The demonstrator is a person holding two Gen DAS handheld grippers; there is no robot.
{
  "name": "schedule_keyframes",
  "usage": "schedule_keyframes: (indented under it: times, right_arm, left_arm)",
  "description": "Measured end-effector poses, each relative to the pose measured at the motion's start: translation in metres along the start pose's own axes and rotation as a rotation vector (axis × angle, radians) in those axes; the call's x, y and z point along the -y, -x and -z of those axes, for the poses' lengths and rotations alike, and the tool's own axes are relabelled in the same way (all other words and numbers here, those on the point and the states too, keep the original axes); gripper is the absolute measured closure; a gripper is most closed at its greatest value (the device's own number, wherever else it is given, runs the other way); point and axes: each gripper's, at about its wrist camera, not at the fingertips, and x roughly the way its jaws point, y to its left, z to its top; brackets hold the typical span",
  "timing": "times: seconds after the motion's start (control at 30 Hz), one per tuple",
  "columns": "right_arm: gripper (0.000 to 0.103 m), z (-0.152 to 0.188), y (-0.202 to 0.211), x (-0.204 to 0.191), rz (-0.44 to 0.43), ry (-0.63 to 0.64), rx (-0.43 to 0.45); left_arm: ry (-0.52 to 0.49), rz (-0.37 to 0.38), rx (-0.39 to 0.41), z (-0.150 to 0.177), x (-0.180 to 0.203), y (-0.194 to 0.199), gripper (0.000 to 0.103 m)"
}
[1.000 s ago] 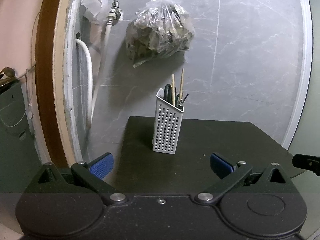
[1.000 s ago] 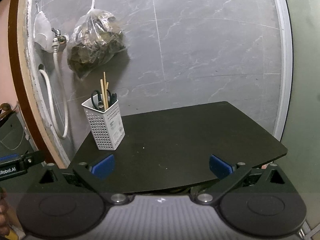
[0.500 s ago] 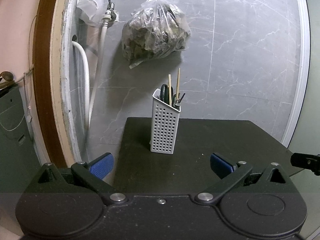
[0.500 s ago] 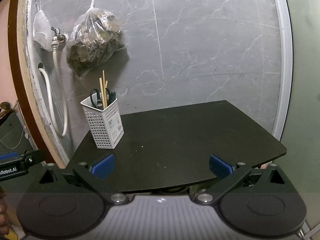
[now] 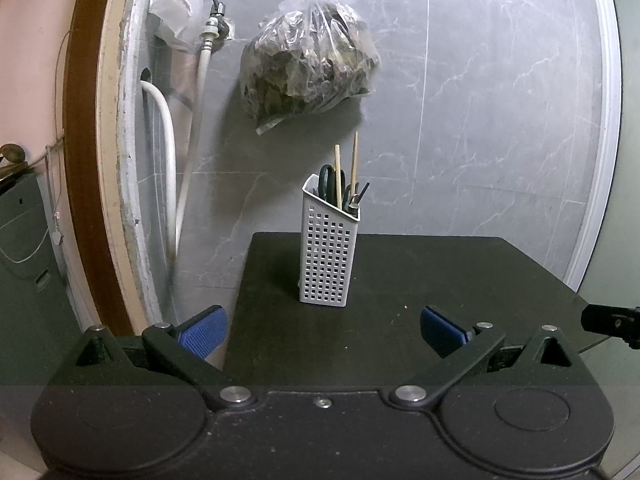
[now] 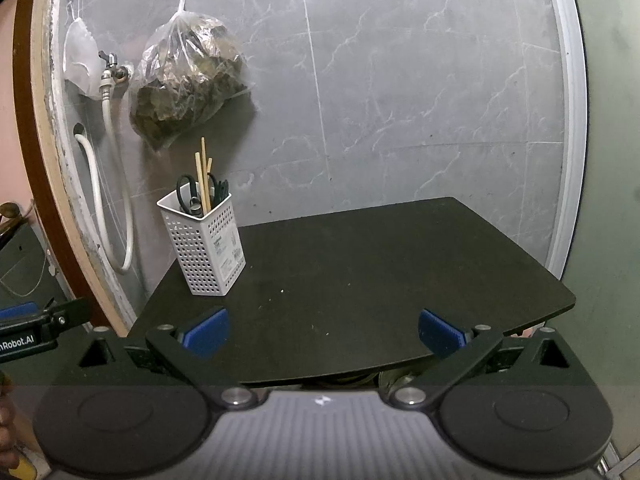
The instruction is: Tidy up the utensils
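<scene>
Both held wide apart and empty: left gripper (image 5: pixel 322 330) at the bottom of the left wrist view, right gripper (image 6: pixel 323 330) at the bottom of the right wrist view, blue pads (image 5: pixel 202 334) spread to either side with bare dark worktop (image 5: pixel 440 280) between them. Standing upright near the back left corner of the worktop, a white perforated utensil holder (image 5: pixel 329 256), centre of frame in the left wrist view and left of centre in the right wrist view (image 6: pixel 204 248). Poking out of its top: two pale wooden chopsticks (image 5: pixel 346 172), black-handled scissors (image 5: pixel 326 180) and a few dark slim items too small to name. Well apart from both grippers, untouched. On the holder's right-facing side in the right wrist view, a printed label (image 6: pixel 228 250). Behind, a grey marbled tile wall (image 6: pixel 400 100); hanging on it in the upper middle of the left wrist view, a clear plastic bag (image 5: pixel 308 68) stuffed with dark dried-looking contents. Further to the upper left, a tap (image 5: pixel 216 16) with a white hose (image 5: pixel 170 160) looping down, and a white cloth-like item (image 5: pixel 176 12) hung beside it. At the right edge of the left wrist view, a black part of the other rig (image 5: pixel 610 320); at the lower left edge of the right wrist view, a black bar with partial white lettering (image 6: pixel 28 338).
</scene>
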Motion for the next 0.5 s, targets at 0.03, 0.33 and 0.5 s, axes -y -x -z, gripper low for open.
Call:
schedule_keyframes:
  times: [0.03,0.33,0.5]
  right_arm:
    - [0.0,-0.0004,-0.0007,0.0003,-0.001,0.0,-0.001]
    - [0.0,-0.001,-0.0054,-0.0012,-0.005,0.004,-0.008]
    - [0.0,-0.0014,-0.0061,-0.0012,-0.004,0.004,-0.008]
  left_arm:
    - [0.0,-0.001,-0.001,0.0001,0.0004,-0.0007,0.001]
    - [0.002,-0.004,-0.01,-0.0009,-0.0021,-0.0046,0.001]
    - [0.001,-0.002,-0.01,-0.0012,-0.0022,-0.0049,0.001]
